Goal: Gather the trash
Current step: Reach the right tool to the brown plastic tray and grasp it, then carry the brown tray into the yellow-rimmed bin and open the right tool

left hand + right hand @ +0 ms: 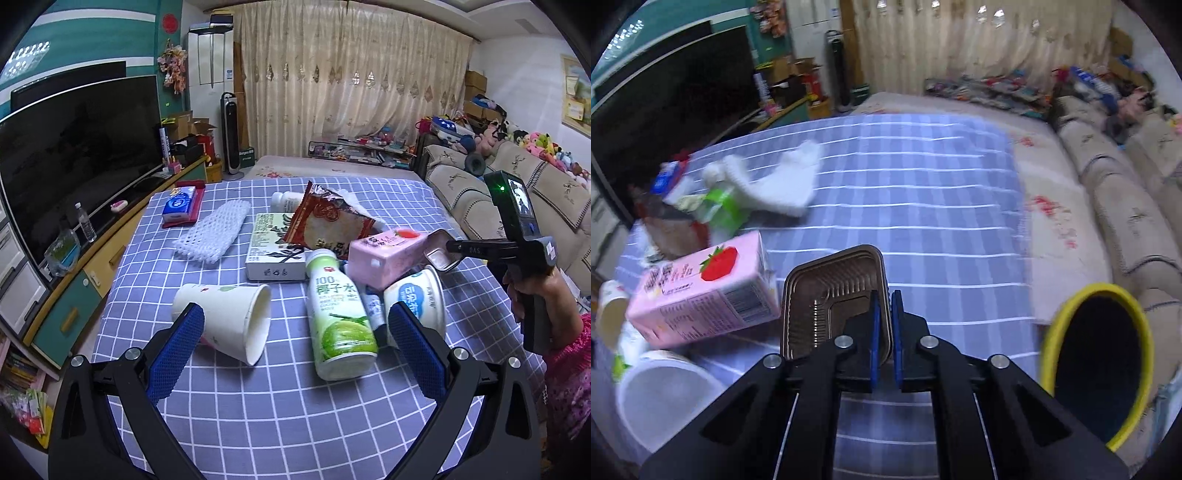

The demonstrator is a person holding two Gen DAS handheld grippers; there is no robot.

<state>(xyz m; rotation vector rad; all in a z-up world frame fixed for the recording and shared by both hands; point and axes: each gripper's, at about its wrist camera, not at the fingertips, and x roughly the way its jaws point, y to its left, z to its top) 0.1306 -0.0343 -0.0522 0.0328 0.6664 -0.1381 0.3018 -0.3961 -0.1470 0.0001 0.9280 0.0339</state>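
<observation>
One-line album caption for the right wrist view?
Right gripper holds a foil tray above the table, yellow-rimmed bin nearby.

Both wrist views look across the checked tablecloth (258,406) toward the curtain (351,92), sharing the pink carton (701,291), nearer in the right.
</observation>
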